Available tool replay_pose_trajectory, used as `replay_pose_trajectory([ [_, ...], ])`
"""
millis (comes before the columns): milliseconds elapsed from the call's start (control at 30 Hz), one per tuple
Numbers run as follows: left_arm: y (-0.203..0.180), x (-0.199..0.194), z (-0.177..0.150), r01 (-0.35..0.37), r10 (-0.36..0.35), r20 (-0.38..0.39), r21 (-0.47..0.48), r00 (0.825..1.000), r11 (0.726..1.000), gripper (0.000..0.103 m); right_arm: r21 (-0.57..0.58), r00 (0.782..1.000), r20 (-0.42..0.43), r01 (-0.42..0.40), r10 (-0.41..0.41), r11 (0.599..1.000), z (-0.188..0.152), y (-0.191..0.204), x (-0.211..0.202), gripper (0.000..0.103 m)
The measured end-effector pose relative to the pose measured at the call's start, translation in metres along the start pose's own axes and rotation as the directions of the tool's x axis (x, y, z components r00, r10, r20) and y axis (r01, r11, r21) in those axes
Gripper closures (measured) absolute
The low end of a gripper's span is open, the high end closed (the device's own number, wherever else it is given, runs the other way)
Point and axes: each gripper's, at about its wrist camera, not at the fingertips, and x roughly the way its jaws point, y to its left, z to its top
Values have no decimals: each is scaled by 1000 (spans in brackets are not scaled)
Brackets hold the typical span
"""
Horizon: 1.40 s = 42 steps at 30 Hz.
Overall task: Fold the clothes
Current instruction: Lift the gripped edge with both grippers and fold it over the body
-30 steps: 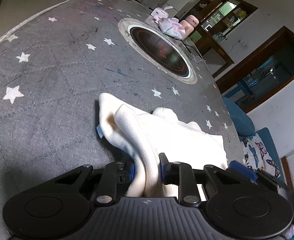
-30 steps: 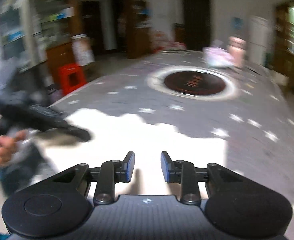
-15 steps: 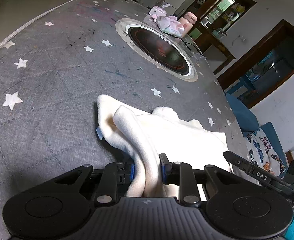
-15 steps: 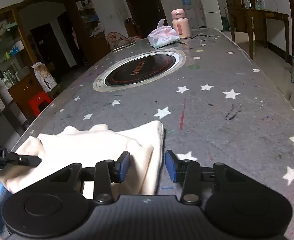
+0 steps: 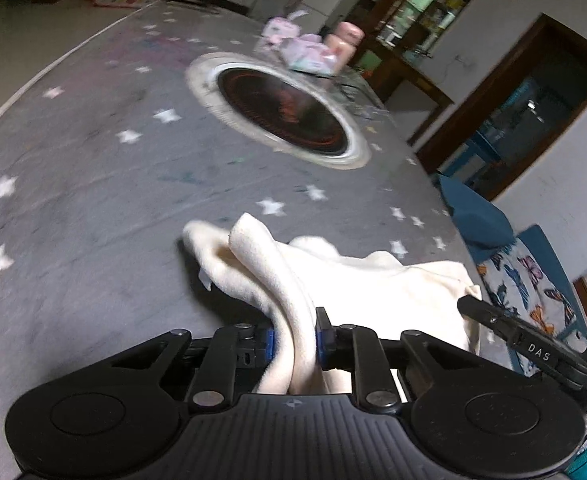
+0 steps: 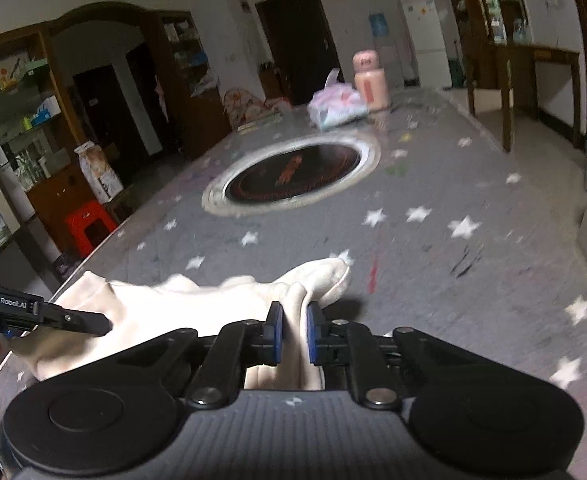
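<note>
on the star-patterned grey tablecloth [image 5: 73,184], near its front edge, a cream garment [image 5: 373,284] is being pinched at both ends: folds are being clamped by the left gripper [image 5: 293,338] and the right gripper [image 6: 292,332]

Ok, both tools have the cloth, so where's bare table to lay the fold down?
Bare tablecloth lies between the cream garment and the round cooktop, and along both side edges. Crowded only behind the cooktop: tissue pack and pink bottle.
</note>
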Motion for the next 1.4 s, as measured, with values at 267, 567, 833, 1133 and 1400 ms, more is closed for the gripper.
replay_pose_trajectory([
  [267, -55, 35, 20, 64, -63, -19, 95, 998, 993, 84, -2, 992, 60, 107, -107, 994, 27, -33, -29, 93],
  [567, -112, 82, 36, 107, -103, -34, 177, 994, 978, 84, 34, 969, 87, 230, -232, 973, 55, -86, -35, 93],
  [833, -136, 119, 41, 87, -80, -39, 226, 996, 970, 84, 58, 951, 65, 300, -303, 952, 62, -120, -19, 93],
  [1133, -123, 134, 36, 48, -34, -64, 230, 997, 972, 85, 73, 939, 8, 343, -345, 936, 50, -140, 2, 91],
  [1400, -117, 132, 32, 3, 9, -47, 266, 999, 964, 88, 58, 930, -39, 368, -366, 928, 40, -147, 15, 85],
])
